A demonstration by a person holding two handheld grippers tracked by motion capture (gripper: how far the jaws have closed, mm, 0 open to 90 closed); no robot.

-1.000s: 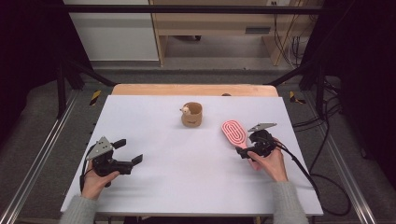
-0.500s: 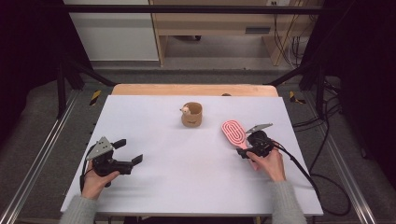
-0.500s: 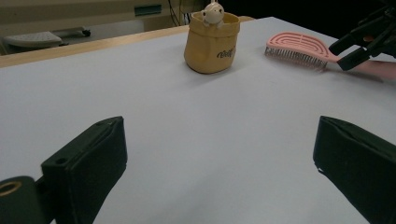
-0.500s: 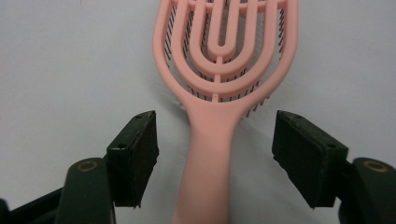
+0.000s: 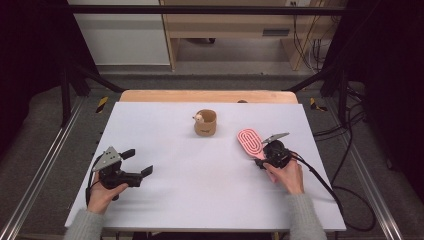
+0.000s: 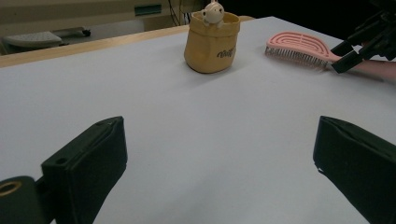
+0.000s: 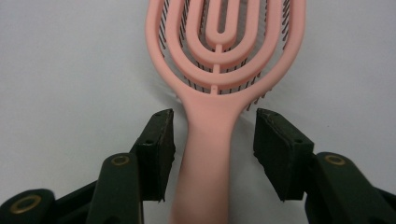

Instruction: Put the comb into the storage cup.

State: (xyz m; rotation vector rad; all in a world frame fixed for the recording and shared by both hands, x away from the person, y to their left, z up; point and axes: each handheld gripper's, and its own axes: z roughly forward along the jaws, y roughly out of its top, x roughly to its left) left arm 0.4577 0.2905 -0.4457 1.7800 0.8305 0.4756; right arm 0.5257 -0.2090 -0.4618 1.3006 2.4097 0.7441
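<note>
White surface, rectangular, with a wooden strip along its far edge; the person's forearms enter from the near side. On it, in descending order of size:

Pink hairbrush, a vented paddle with concentric looped ribs, lying bristles-down at the right of the surface, its head pointing away from the person and its handle running back toward the right hand. In the right gripper view the brush fills the centre, the handle passing straight between the two pads.

Tan fabric pouch, upright near the middle of the far half, well apart from the brush; a small pale toy figure peeks over its rim. The left gripper view shows the pouch with the brush to its right.

Left tongs, held in the left hand at the near left, jaws spread wide over bare surface, nothing between them.

Right tongs, held in the right hand at the brush handle. The jaws have just been closing and now bracket the handle; the right gripper view shows a clear gap beside the right pad and a narrow one beside the left pad, so the handle is straddled, not yet clamped.
</note>
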